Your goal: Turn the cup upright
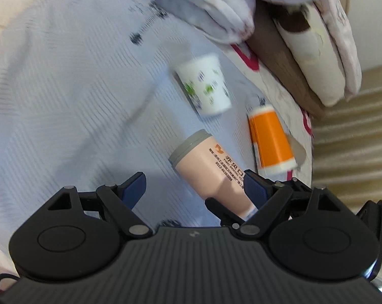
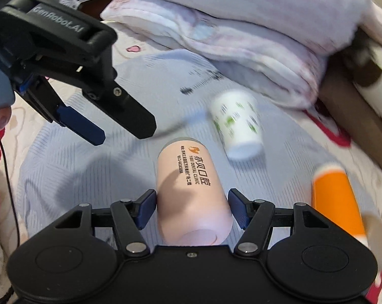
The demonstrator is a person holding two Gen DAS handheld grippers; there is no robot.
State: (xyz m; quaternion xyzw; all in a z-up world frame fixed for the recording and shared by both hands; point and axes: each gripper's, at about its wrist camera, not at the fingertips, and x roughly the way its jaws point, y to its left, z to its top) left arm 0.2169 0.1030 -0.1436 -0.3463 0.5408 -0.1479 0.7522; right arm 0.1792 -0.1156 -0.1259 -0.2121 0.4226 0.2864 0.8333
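Note:
A peach-pink cup with black and orange print and a grey rim band lies on its side on the pale blue striped cloth. My right gripper straddles its base end; the blue pads sit right at its sides, and whether they press it is unclear. My left gripper is open and empty, held above the cloth to the cup's left; it shows in the right wrist view. A white paper cup with green print and an orange paper cup lie beyond.
Folded pink and white blankets are piled at the back. A brown board edge runs along the right. A black cable hangs at the left. Beige floor lies past the bed edge.

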